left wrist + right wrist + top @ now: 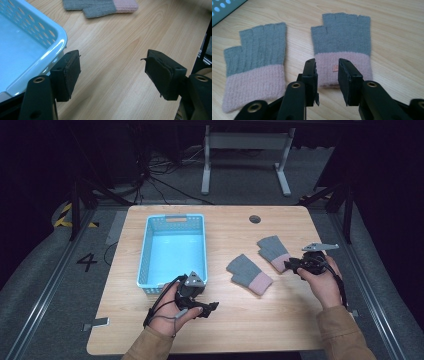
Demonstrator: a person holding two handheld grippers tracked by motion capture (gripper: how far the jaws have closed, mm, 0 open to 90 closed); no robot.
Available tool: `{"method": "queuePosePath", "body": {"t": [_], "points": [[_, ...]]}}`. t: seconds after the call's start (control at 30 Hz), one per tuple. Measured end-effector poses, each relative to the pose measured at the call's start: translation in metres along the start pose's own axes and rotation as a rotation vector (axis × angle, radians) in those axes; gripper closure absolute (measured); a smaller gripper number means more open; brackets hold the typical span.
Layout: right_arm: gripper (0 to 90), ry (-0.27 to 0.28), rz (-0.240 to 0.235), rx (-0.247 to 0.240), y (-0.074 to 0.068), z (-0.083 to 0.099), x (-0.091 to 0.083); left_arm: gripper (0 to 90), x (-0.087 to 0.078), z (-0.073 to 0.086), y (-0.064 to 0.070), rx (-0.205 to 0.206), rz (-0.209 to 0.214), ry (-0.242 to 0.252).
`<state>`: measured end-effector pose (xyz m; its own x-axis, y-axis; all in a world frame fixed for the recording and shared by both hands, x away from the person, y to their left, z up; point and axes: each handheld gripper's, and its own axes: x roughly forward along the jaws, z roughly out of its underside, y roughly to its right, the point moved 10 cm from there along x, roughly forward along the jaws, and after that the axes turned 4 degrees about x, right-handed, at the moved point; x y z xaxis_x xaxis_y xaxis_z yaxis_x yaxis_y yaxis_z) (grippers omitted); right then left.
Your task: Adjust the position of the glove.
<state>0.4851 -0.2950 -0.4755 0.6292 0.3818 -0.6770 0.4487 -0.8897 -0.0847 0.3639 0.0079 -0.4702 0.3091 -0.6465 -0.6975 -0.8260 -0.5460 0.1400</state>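
Observation:
Two fingerless gloves, grey with pink cuffs, lie flat on the wooden table. My right gripper (290, 265) sits at the pink cuff of the farther-right glove (272, 249). In the right gripper view its jaws stand a narrow gap apart over that glove's (342, 41) cuff, which lies flat and unpinched between them. The other glove (248, 273) (254, 65) lies beside it. My left gripper (211, 308) (113, 71) hovers wide open and empty near the front right corner of the light blue basket (141, 255) (58, 42). A glove (100, 7) lies beyond its jaws.
The basket is empty and stands left of centre on the table (240, 320). A round cable hole (255, 219) sits near the far edge. Bare wood spreads between the hands at the front. A corner of the basket (222, 7) lies beyond the gloves.

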Motion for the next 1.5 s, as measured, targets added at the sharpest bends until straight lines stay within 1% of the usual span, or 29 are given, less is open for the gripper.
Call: {"method": "queuePosePath", "body": {"t": [0.07,0.13,0.2,0.4,0.57,0.77,0.87,0.97,1.07,1.2,1.27,1.43,1.5], "points": [[68.1,-0.003,-0.009,0.002,-0.003,-0.001,-0.001,29.0,0.0,0.0,0.001,0.001,0.004,-0.003],[67.1,0.004,-0.03,0.01,-0.009,-0.003,-0.001,28.9,0.0,0.0,0.002,0.006,0.006,-0.003],[64.2,0.012,-0.049,-0.003,-0.016,-0.007,-0.001,28.9,0.0,0.0,0.003,0.01,0.01,-0.003],[60.3,0.021,-0.055,-0.036,-0.03,-0.013,0.004,28.6,-0.002,0.002,0.003,0.012,0.007,-0.011],[58.6,0.018,-0.079,-0.042,-0.04,-0.016,0.009,28.4,-0.004,0.004,0.004,0.011,0.007,-0.012],[58.7,-0.004,-0.129,-0.071,-0.063,-0.018,0.023,28.2,-0.007,0.01,0.004,0.007,-0.007,-0.022],[58.7,-0.027,-0.162,-0.083,-0.077,-0.017,0.033,28.1,-0.008,0.013,0.004,-0.001,-0.01,-0.026],[59.2,-0.043,-0.173,-0.096,-0.085,-0.015,0.041,28.1,-0.009,0.015,0.003,-0.002,-0.015,-0.027],[61.7,-0.064,-0.186,-0.105,-0.093,-0.012,0.048,28.0,-0.009,0.016,0.003,-0.004,-0.017,-0.029],[62.6,-0.095,-0.191,-0.123,-0.1,-0.006,0.059,28.0,-0.009,0.017,0.004,-0.006,-0.015,-0.032],[62.1,-0.101,-0.191,-0.123,-0.102,-0.005,0.062,28.0,-0.008,0.017,0.004,-0.004,-0.015,-0.033],[61.0,-0.114,-0.175,-0.135,-0.103,0.0,0.07,27.9,-0.006,0.018,0.004,0.001,-0.012,-0.042],[60.6,-0.124,-0.171,-0.132,-0.102,0.002,0.072,27.8,-0.006,0.018,0.005,0.003,-0.01,-0.044]]}}
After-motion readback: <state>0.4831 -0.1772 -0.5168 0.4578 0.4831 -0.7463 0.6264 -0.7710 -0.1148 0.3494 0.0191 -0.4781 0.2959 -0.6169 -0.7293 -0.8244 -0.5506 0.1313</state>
